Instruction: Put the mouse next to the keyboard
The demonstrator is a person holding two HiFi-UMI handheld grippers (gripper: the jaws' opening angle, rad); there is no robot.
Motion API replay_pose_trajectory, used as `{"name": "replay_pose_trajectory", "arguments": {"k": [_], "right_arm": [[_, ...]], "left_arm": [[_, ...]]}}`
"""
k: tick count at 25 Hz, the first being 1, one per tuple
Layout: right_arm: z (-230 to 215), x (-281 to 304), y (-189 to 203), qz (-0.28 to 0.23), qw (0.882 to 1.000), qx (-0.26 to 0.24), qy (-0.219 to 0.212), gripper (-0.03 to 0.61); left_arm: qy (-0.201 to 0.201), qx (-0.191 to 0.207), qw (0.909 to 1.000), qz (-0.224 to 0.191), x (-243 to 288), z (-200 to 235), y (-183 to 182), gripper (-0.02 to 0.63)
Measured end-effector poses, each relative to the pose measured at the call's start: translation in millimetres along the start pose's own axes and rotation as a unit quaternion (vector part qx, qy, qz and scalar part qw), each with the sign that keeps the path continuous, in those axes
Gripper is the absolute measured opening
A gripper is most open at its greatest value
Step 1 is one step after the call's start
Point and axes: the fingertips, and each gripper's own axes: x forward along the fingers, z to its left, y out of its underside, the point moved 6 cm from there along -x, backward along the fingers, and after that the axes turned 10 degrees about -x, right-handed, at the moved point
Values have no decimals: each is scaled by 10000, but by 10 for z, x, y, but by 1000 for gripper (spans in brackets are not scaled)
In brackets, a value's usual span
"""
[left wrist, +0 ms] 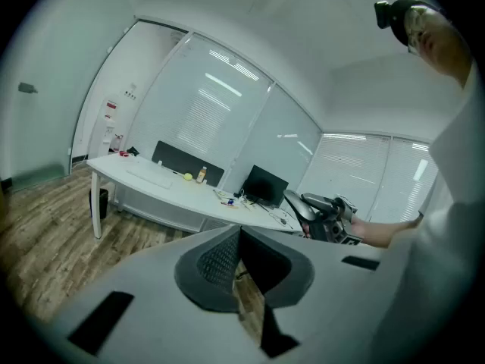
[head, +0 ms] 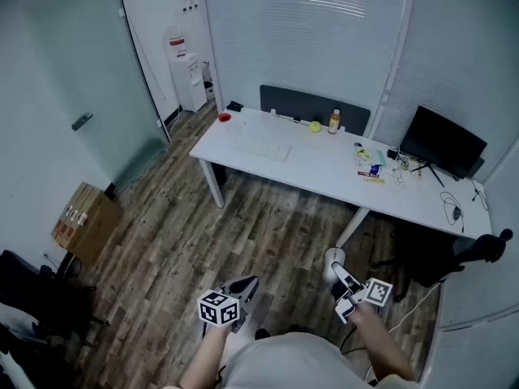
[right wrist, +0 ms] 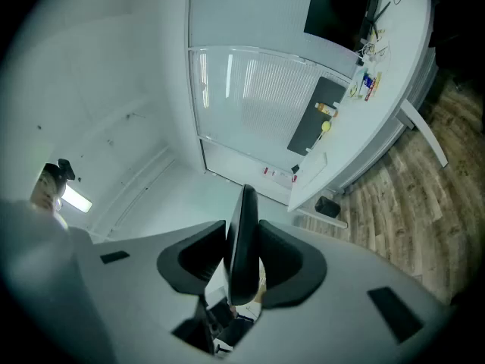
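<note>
I stand on the wooden floor, well back from the white desk point(head: 324, 173). A white keyboard point(head: 263, 148) lies on the desk's left part and also shows in the left gripper view as the keyboard point(left wrist: 151, 177). My right gripper point(head: 336, 275) is shut on a pale mouse point(head: 332, 263), held up in front of me. In the right gripper view the mouse point(right wrist: 244, 241) stands edge-on, a dark sliver clamped between the pads of that gripper point(right wrist: 244, 203). The left gripper point(head: 250, 284) hangs lower left, jaws together and empty; its own view shows its tips point(left wrist: 239, 237) meeting.
On the desk are a black monitor point(head: 442, 143), an orange-capped bottle point(head: 334, 121), a yellow ball point(head: 315, 126), small clutter and a loose cable point(head: 454, 205). A dark panel point(head: 312, 108) backs the desk. A cardboard box point(head: 85, 221) and a water dispenser point(head: 186, 75) stand at the left.
</note>
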Motion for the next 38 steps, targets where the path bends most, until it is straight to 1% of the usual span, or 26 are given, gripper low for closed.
{"name": "replay_pose_trajectory", "arguments": {"k": [11,16,20,28,38], "right_arm": [[59,73,13,-51,9999,-16,-92,149],[23,87,44,-116,9999,111,-48,149],[59,93,122,-117,9999,71,0,149],[126,132,354,-130,9997,156,120,149],[117,323,463,9,9998,134,132,149]], "left_arm": [[49,10,10000,23,8,34,-17,17],[90,-9,10000,33,-11,92,-21,17],[124,-26,9999,68,-75,153,8,17],[188,-66,9996,195,-224,297,68,17],[130,-159,9996,216,-294,469,43,17]]}}
